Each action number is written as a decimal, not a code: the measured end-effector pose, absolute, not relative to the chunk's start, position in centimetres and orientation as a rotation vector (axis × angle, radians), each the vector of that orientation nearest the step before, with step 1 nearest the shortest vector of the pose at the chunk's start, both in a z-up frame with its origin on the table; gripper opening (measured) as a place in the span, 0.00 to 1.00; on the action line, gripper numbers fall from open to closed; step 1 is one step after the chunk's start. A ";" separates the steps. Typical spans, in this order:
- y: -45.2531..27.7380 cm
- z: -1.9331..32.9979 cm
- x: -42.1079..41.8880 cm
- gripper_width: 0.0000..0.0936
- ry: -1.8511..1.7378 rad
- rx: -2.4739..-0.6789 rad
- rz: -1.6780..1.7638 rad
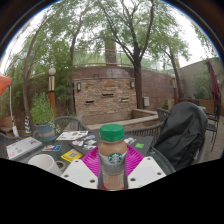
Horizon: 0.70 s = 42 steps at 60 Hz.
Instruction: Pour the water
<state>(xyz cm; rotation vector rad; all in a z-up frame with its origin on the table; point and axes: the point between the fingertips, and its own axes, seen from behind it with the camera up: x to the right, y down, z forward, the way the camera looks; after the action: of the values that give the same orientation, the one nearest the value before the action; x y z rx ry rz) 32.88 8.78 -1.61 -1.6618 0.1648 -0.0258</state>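
Gripper view: tool (113,165) clasps smooth cylindrical bottle (113,157).

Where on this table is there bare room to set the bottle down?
The Starbucks bottle stands between the pink-padded fingers. Bare table shows just right of it, bordered by the black backpack. To the left it is crowded: papers, small cards, a white bowl and a potted plant. Whether the fingers press the bottle is unclear.

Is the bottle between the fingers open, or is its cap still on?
Closed. The bottle stands upright between the hand-held gripper fingers, and its green cap sits on top. Whether the fingers press it, I cannot tell.
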 end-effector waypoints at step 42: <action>-7.0 1.2 29.7 0.89 0.267 -1.919 -0.138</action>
<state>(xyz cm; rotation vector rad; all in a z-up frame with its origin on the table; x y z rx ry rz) 29.67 -7.01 1.16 -1.9194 0.2672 -0.1380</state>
